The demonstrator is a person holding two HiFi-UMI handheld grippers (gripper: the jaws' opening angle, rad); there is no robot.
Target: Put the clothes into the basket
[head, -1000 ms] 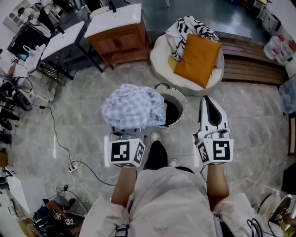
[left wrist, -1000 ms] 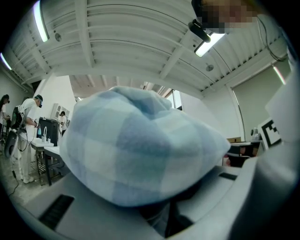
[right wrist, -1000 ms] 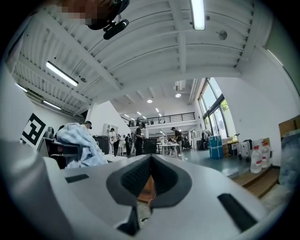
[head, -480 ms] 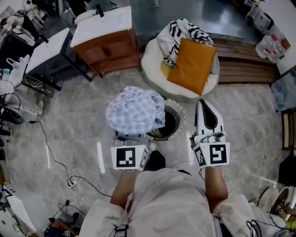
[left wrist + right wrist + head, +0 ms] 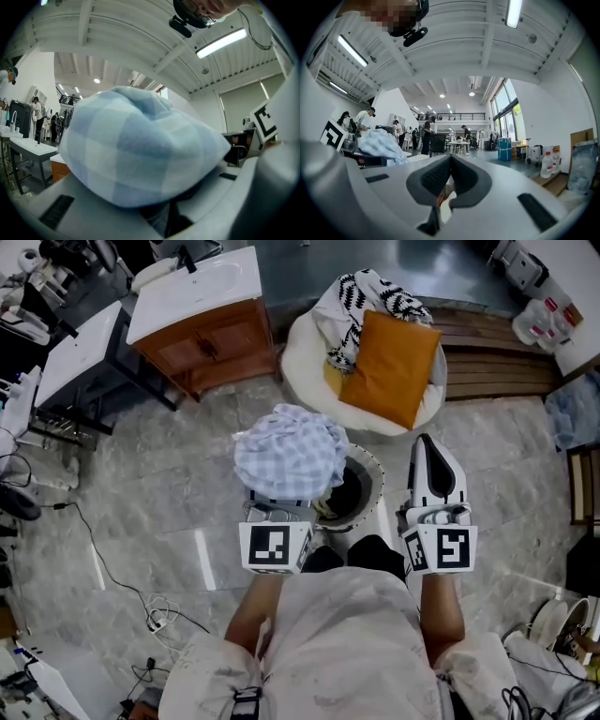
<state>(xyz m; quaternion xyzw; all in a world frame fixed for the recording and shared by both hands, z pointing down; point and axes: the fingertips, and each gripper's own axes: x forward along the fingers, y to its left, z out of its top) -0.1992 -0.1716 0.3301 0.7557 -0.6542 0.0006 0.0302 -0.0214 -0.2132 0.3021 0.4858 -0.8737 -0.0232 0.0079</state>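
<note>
Grey marbled floor (image 5: 178, 493) fills most of the head view. Basket (image 5: 379, 479) stands at ctr, just ahead of the person's feet, dark opening half covered.

L gripper (image 5: 169, 212): jaws part closed on a wad of blue-white check cloth (image 5: 291, 451), pinched low down while the rest balloons over the top. In its own view the cloth blocks nearly everything ahead. The bundle hangs over the basket's left rim, not inside yet. Prob. held bunched and level so nothing drags on the floor and it can drop straight in once over the opening.

R gripper (image 5: 431, 457): pads meet at the tip, nothing between them. It sits to the right of the basket, level w/ the L one; looks parked clear of the drop.

Upper frame: white round seat (image 5: 298, 357) w/ orange cushion (image 5: 389, 367) and a black-white patterned cloth (image 5: 361, 296) on it, maybe next to go. Wood cabinet (image 5: 211, 343) at upper left.

Writing: none legible. Only square black-white markers on each cube (image 5: 274, 547); bottle labels at upper right too small to read.
</note>
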